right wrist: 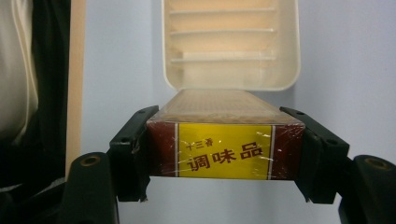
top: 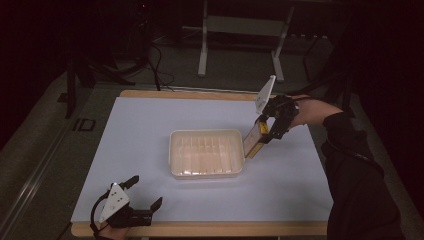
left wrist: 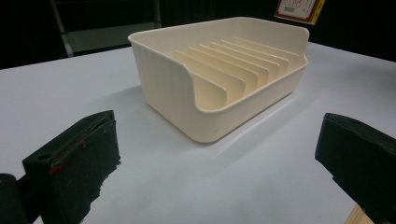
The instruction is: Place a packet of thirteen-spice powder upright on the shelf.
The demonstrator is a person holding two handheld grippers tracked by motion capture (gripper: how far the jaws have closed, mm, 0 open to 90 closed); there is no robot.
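The right hand-held gripper (right wrist: 224, 144) pinches a wrapped box (right wrist: 224, 140) above the cream tray (right wrist: 231, 79); the left hand-held gripper (left wrist: 219, 158) stands spread, empty.

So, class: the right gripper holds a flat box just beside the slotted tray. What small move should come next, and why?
Probably carry the box a little left over the cream tray and line it up with a slot. The right gripper is shut on the box, which hangs tilted at the tray's right rim, and the slots look empty. The left gripper rests open, apart.

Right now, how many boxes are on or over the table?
1: the flat red-and-yellow box, clamped in the right gripper, hangs above the right end of the empty cream slotted tray.
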